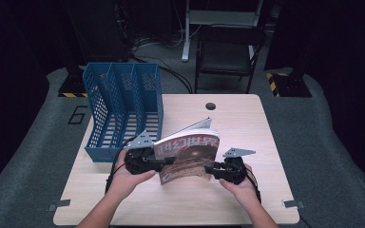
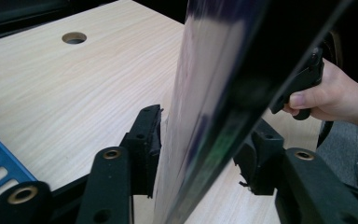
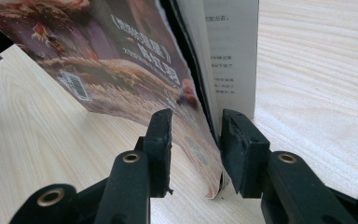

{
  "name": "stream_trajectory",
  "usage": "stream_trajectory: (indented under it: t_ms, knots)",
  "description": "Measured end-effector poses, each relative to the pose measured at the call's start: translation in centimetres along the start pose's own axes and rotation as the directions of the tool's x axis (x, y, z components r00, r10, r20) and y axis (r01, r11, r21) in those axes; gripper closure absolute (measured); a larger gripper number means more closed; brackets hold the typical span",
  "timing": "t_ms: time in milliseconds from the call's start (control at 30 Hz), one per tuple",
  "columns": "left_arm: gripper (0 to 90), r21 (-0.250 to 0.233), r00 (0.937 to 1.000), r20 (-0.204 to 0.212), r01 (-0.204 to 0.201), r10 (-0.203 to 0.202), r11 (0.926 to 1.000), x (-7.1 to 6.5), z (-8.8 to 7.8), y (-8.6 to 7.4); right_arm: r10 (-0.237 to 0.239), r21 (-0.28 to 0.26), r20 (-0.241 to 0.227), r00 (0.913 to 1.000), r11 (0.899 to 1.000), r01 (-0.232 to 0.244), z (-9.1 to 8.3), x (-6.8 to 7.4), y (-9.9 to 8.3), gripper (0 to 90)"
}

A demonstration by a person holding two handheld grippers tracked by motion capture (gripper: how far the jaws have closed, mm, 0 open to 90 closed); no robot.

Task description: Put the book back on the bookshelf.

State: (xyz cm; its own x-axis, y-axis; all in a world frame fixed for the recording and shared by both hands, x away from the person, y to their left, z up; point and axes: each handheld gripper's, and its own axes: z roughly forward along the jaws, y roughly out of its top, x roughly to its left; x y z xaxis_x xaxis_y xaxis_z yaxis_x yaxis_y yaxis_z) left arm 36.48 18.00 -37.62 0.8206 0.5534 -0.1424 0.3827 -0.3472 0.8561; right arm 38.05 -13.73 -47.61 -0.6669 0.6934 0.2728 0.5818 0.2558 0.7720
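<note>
The magazine (image 1: pixel 188 154) stands tilted on the worktop (image 1: pixel 247 123), between both grippers. The high view adds a blue file rack (image 1: pixel 123 107) nearby. In its own view, the left gripper (image 2: pixel 200 140) has parted jaws straddling the magazine's edge without pressing. The right gripper (image 3: pixel 196 140) likewise straddles the lower corner, released.

one magazine (image 1: pixel 189 154), one file rack (image 1: pixel 123 109), two tongs (image 1: pixel 164 164)

Two black hand-held grippers, left gripper (image 1: pixel 164 163), right gripper (image 1: pixel 208 168), each topped by grey three-cornered plate, brass-ringed holes along jaws, black cables trailing behind, forearms bare
</note>
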Motion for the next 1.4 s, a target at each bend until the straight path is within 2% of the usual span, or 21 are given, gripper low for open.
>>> stream_trajectory:
  t_ms: [100,200,300,467,667,767,833,900,967,1033,1200,1400]
  knots:
    - [52.8,0.006,1.0000,0.005,-0.003,0.003,1.0000,-0.2,-0.3,0.9,0.004,-0.002,-0.003,1.0000,1.000,-0.004,0.0,0.0,0.0,63.8]
    - [52.9,0.022,0.9997,0.007,-0.024,0.024,0.9995,-0.3,-0.5,1.7,0.004,-0.003,-0.003,1.0000,1.000,-0.004,0.0,-0.1,0.0,63.8]
    - [52.9,0.032,0.9988,-0.011,-0.048,0.048,0.9984,-0.4,-0.6,2.3,0.001,-0.003,-0.005,1.0000,1.000,-0.001,0.0,-0.1,0.0,64.0]
    - [52.7,0.029,0.9981,-0.028,-0.054,0.055,0.9981,-0.7,-0.7,3.4,0.004,-0.001,-0.005,1.0000,1.000,-0.004,0.0,-0.1,-0.1,63.9]
    - [52.7,0.051,0.9982,-0.002,-0.059,0.060,0.9969,-0.7,-0.9,4.3,0.009,-0.002,-0.007,0.9999,1.000,-0.009,0.0,-0.1,-0.1,63.9]
    - [53.2,0.057,0.9980,-0.004,-0.062,0.063,0.9964,-0.8,-0.8,4.8,0.013,-0.004,-0.001,0.9999,1.000,-0.013,0.1,-0.1,-0.1,64.0]
    - [55.0,0.077,0.9973,-0.011,-0.071,0.072,0.9945,-0.9,-0.8,5.1,0.017,-0.002,-0.007,0.9998,1.000,-0.017,0.1,-0.1,-0.1,64.0]
    - [55.1,0.082,0.9977,-0.004,-0.067,0.068,0.9943,-1.0,-0.7,5.4,0.020,0.000,-0.013,0.9997,1.000,-0.020,0.0,-0.1,-0.1,64.1]
    - [56.8,0.086,0.9973,-0.016,-0.070,0.071,0.9939,-0.9,-0.7,5.8,0.013,0.000,-0.011,0.9999,1.000,-0.013,0.1,-0.3,-0.1,64.3]
    - [56.9,0.087,0.9976,-0.019,-0.065,0.067,0.9941,-0.9,-0.6,5.9,0.026,-0.003,-0.008,0.9996,1.000,-0.026,0.1,-0.2,-0.1,64.4]
    - [63.0,0.102,0.9971,-0.012,-0.074,0.075,0.9921,-1.0,-0.6,6.4,0.016,-0.012,-0.006,0.9999,1.000,-0.016,0.0,-0.2,-0.1,67.2]
    - [66.2,0.114,0.9961,-0.002,-0.088,0.088,0.9896,-1.3,-0.3,7.1,0.015,-0.009,-0.005,0.9999,1.000,-0.015,0.0,-0.2,-0.1,69.3]
